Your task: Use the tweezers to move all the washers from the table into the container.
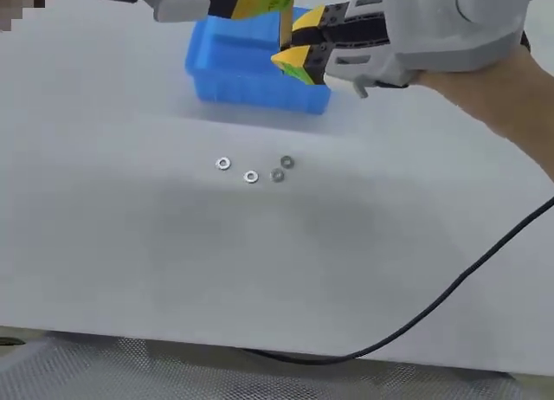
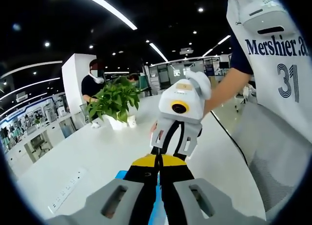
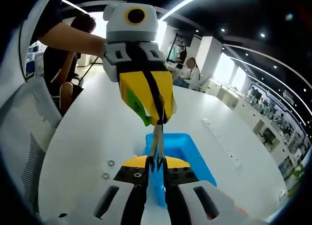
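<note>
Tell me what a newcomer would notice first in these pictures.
The left hand-held gripper and right hand-held gripper meet above the blue container at the top of the head view, both clamped on the tweezers. Four washers lie in a loose cluster on the white table, nearer the person.
</note>
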Demonstrator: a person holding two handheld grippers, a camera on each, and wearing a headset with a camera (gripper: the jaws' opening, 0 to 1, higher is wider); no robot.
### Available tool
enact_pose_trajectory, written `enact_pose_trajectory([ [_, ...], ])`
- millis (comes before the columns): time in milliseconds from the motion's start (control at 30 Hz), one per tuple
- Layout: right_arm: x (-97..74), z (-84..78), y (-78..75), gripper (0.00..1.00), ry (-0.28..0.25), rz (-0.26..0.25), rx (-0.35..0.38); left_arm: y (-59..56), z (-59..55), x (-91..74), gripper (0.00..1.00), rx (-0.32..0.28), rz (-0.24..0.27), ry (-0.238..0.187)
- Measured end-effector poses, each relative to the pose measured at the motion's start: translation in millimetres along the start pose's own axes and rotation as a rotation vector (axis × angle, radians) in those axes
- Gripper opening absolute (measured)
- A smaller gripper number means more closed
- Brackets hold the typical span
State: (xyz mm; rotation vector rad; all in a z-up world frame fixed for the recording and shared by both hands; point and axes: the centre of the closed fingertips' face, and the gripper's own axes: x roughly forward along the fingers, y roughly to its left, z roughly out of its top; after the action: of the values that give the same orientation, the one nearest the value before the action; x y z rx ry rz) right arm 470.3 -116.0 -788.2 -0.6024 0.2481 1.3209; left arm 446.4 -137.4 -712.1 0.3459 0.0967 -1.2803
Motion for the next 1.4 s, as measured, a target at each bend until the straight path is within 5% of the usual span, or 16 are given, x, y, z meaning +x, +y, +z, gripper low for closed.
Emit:
enact_pose_trajectory([
  [233,-3.6,-12.7,36.5,0.12,0.032,0.049,0.033,-29.4,-15.3,4.4,0.03,-0.044,-0.015,0.015],
  [467,-5.2,-30.5,57.5,0.12,0.059,0.081,0.074,-48.2,-30.1,13.3,0.03,-0.098,-0.027,0.021],
  [900,-7.2,-37.0,83.8,0.13,0.070,0.118,0.107,-68.0,-44.1,16.7,0.03,-0.126,-0.047,0.053],
  [1400,-5.7,-45.1,92.4,0.13,0.086,0.122,0.128,-75.4,-52.7,16.7,0.03,-0.130,-0.044,0.067],
])
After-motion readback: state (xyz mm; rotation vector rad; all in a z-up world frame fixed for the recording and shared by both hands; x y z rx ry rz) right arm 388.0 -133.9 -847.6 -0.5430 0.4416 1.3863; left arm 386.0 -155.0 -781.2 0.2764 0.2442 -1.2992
